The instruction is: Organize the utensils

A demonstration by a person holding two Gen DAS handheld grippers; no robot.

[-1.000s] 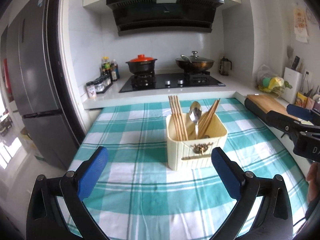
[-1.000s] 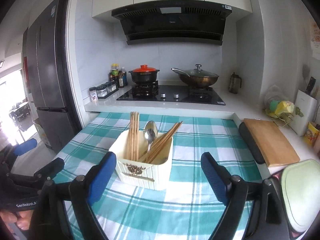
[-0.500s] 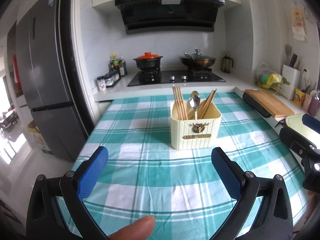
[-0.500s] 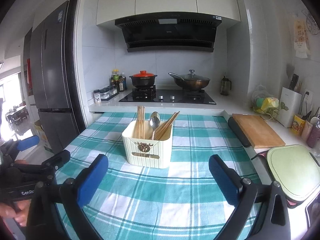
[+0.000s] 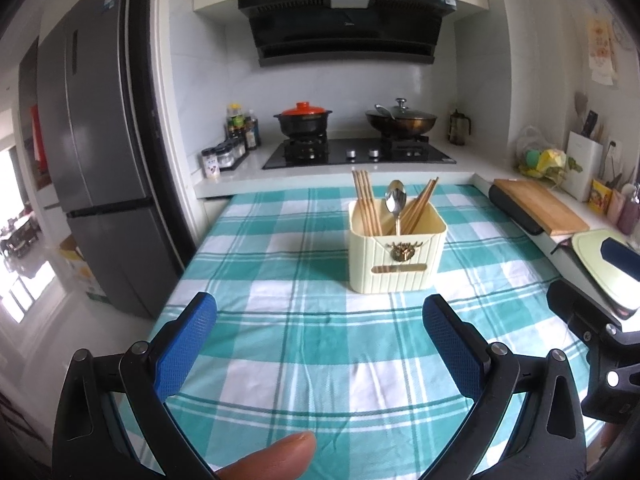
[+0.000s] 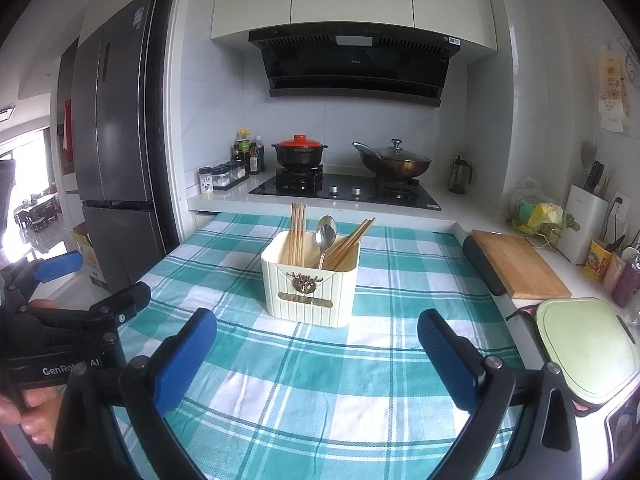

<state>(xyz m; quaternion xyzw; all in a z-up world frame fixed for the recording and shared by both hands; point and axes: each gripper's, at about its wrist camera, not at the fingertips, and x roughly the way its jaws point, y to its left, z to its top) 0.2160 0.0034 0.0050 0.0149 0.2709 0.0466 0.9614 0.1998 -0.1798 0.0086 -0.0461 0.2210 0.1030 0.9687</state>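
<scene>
A cream utensil holder point(image 5: 397, 258) point(image 6: 310, 290) stands on the teal checked tablecloth point(image 5: 304, 344) point(image 6: 320, 380). Upright in it are two bunches of wooden chopsticks point(image 5: 365, 206) point(image 6: 298, 234) and a metal spoon point(image 5: 395, 200) point(image 6: 325, 236). My left gripper point(image 5: 316, 344) is open over the near cloth, well short of the holder, nothing between its blue pads. My right gripper point(image 6: 316, 352) is open too, empty, also short of the holder. A fingertip point(image 5: 276, 458) shows at the bottom edge. Each gripper appears at the side of the other's view.
Behind the table a white counter carries a gas hob point(image 5: 356, 154), a black pot with a red lid point(image 5: 303, 118) and a lidded wok point(image 5: 400, 118). A wooden cutting board point(image 6: 520, 266) and a green lid point(image 6: 584, 352) lie right. A tall fridge point(image 5: 100, 168) stands left.
Both grippers have drawn back from the holder, which now looks smaller and farther off. A fingertip has come into the bottom of the left wrist view. The right jaws stand slightly wider.
</scene>
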